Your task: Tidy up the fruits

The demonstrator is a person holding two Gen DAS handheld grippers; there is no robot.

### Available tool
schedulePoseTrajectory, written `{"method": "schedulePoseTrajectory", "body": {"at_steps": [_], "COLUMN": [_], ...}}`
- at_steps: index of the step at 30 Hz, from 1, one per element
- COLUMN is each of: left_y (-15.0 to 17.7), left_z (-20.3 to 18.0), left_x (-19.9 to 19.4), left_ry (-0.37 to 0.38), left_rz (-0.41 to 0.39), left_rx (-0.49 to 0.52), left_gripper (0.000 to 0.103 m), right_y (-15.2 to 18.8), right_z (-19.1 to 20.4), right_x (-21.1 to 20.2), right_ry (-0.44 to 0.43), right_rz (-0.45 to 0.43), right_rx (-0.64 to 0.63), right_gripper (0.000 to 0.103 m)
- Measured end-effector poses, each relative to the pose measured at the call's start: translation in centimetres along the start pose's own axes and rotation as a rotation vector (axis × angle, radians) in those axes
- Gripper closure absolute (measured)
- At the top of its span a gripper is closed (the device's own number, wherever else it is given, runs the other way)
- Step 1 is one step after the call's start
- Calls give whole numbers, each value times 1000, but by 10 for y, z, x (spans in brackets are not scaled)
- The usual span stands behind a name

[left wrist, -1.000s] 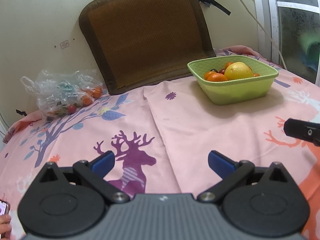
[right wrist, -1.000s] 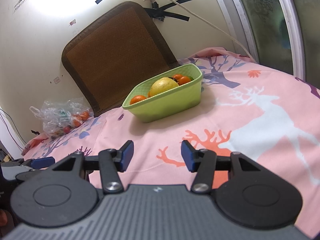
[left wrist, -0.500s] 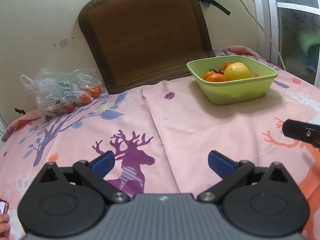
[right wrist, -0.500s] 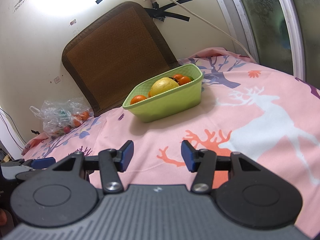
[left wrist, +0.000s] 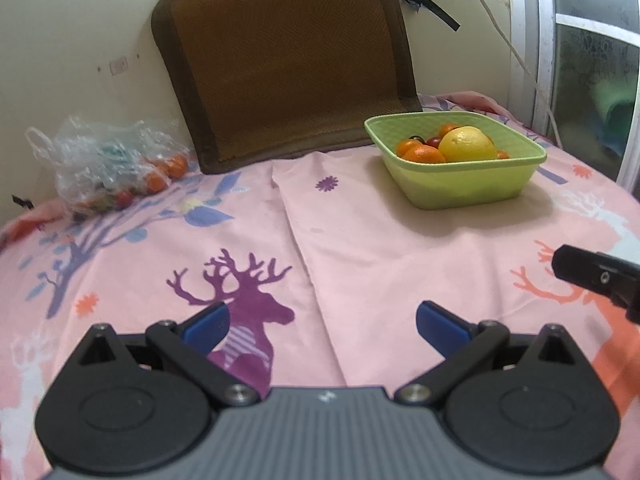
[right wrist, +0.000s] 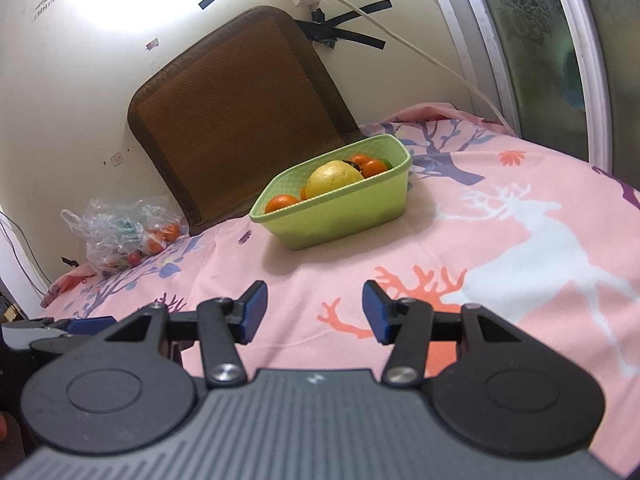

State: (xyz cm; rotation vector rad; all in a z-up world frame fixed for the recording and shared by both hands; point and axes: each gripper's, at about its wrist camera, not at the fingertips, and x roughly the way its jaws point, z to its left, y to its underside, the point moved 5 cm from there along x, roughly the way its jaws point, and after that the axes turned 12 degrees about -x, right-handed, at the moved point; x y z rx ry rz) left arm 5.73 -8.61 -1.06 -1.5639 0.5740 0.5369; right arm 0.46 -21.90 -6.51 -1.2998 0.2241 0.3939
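Observation:
A light green basket stands on the pink deer-print sheet, holding a big yellow citrus and small oranges. A clear plastic bag with more small fruit lies at the far left by the wall. My left gripper is open over the sheet, nothing between its blue pads. My right gripper is also open and empty, well short of the basket. A black part of the right gripper shows at the left wrist view's right edge.
A brown woven cushion leans on the wall behind the basket. A white cable runs down from a taped power strip toward the window frame on the right. The bed sheet spreads between grippers and basket.
The left wrist view has tilted slightly, so the basket and bag sit a little lower in frame. The right gripper's view is unchanged.

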Motion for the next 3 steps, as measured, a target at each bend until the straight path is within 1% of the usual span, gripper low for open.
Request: {"method": "schedulePoseTrajectory", "body": {"at_steps": [3], "left_y": [-1], "left_z": [1], "left_x": [0], "left_ry": [35], "left_rz": [9], "left_rx": [-20], "left_gripper": [0], "right_y": [-1], "right_z": [2], "right_x": [1], "right_ry": [-5], "right_rz": [0], "right_rx": [-10], "right_gripper": [48]}}
